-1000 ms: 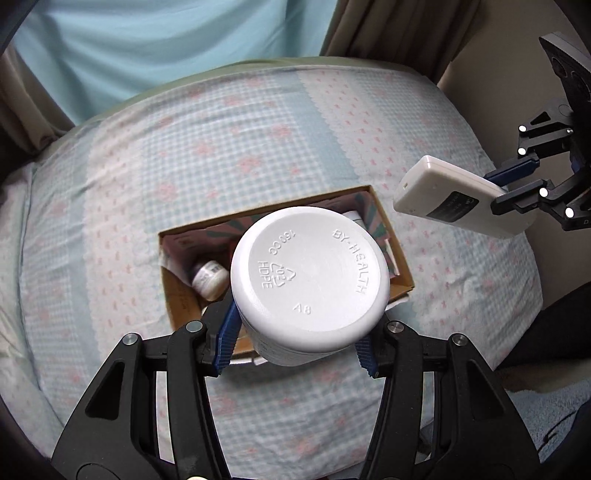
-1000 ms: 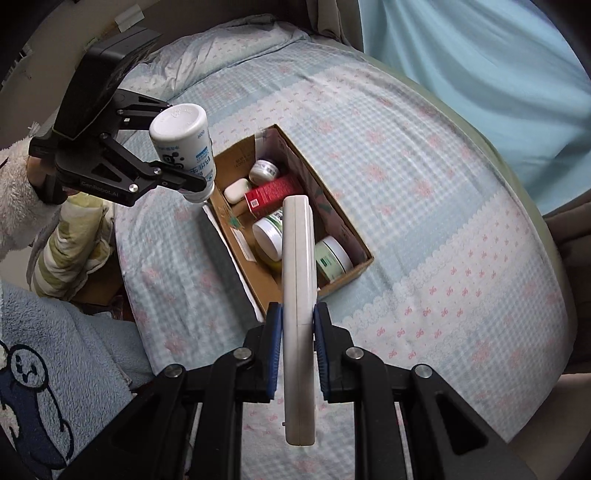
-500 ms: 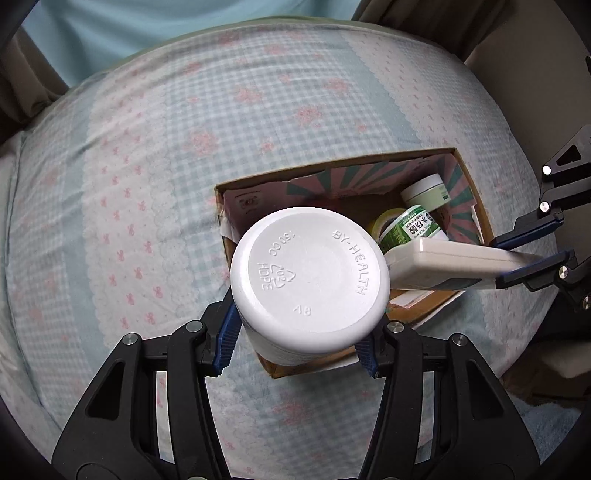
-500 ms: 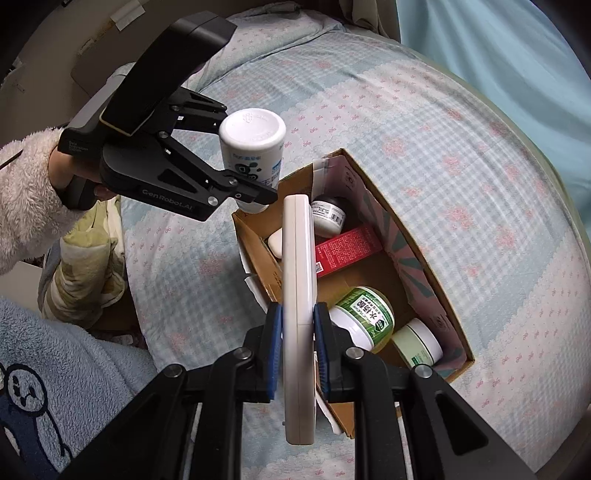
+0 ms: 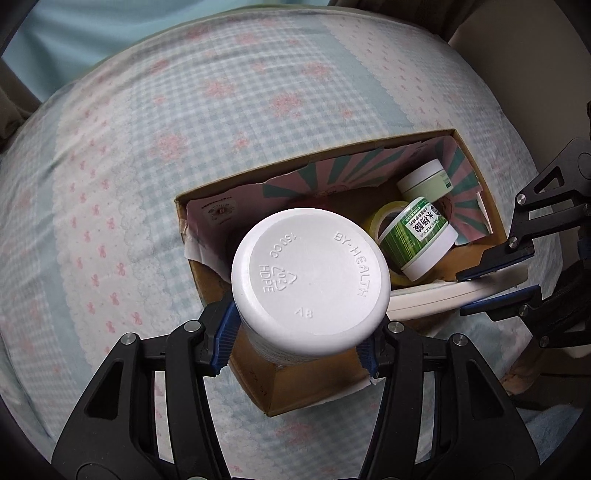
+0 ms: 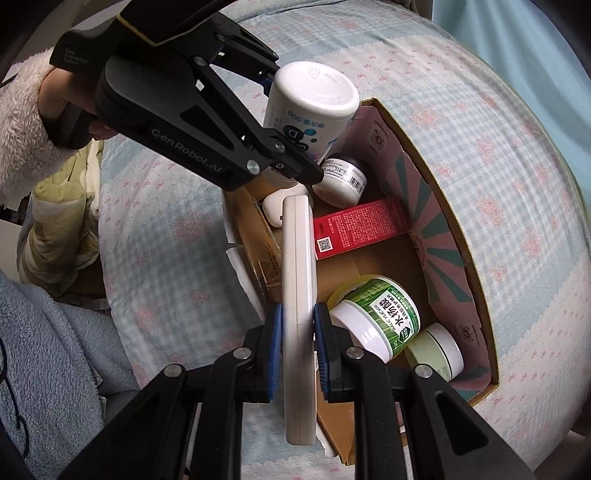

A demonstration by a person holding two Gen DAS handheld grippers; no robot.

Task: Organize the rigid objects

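Note:
My left gripper (image 5: 295, 345) is shut on a white plastic bottle (image 5: 310, 282), held bottom-up over the left end of an open cardboard box (image 5: 314, 173); the bottle also shows in the right wrist view (image 6: 310, 107). My right gripper (image 6: 298, 350) is shut on a flat white remote control (image 6: 298, 280), held on edge over the box's near wall (image 6: 255, 243); it also shows in the left wrist view (image 5: 443, 295). Inside the box lie a green-labelled jar (image 6: 384, 317), a pale green jar (image 6: 439, 350), a red carton (image 6: 358, 229), a small white jar (image 6: 341, 181) and a tape roll (image 5: 380, 225).
The box sits on a bed with a blue-checked, pink-patterned cover (image 5: 184, 122). A fluffy blue fabric (image 6: 44, 369) and a striped cushion (image 6: 59, 229) lie beside the bed. Curtains (image 5: 74, 29) hang behind the bed.
Both grippers have come closer to the box and lower. The bottle now hangs over the box's left end and the remote reaches in over the near wall.

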